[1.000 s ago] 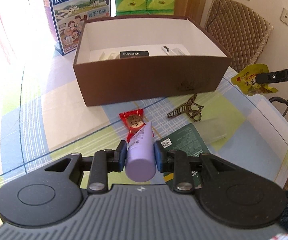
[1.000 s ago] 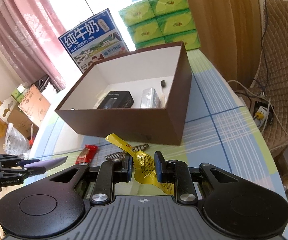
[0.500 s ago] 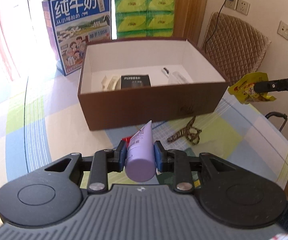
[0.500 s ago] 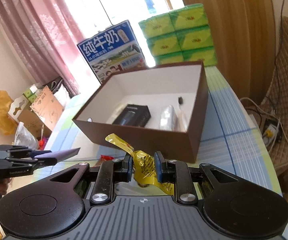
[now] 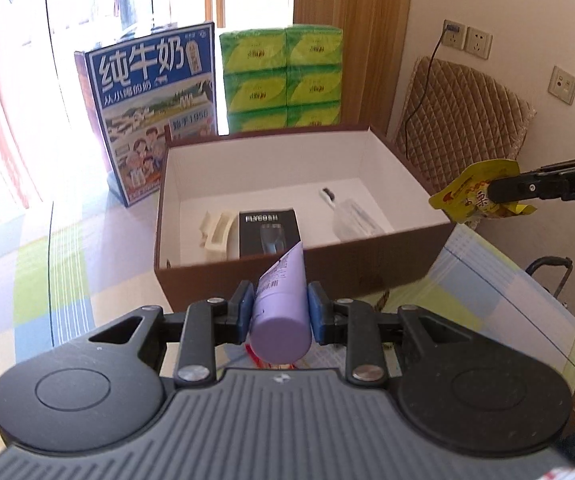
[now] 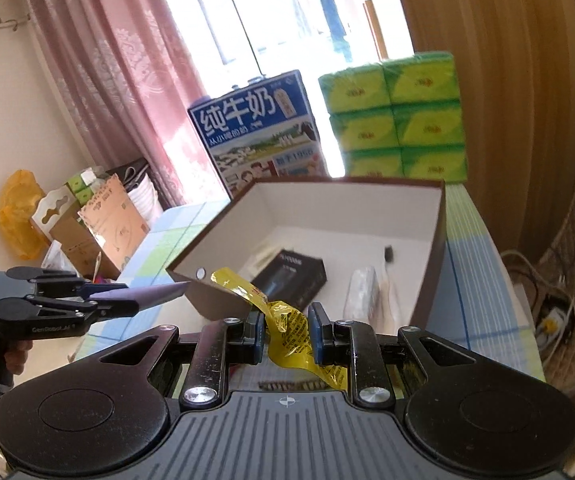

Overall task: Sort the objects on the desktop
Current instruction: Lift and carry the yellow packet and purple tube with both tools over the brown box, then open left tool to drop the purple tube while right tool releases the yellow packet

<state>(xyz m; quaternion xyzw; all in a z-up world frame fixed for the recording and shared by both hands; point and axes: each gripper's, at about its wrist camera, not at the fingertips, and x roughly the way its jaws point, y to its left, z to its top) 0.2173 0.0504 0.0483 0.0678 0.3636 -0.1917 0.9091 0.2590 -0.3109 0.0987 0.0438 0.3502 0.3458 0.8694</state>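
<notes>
Both grippers loaded, held above the near side of the brown box (image 5: 295,276).

Left gripper (image 5: 280,312) — jaws clamped on a lilac tube (image 5: 281,300), crimped end pointing toward the box. Right gripper (image 6: 286,336) — jaws clamped on a crumpled yellow sachet (image 6: 287,328), near the box's right front corner. Inside the box: black carton (image 5: 267,232), cream clip (image 5: 217,234), clear packet (image 5: 351,220). Milk carton (image 5: 155,116) and green tissue packs (image 5: 283,76) stand behind.
</notes>
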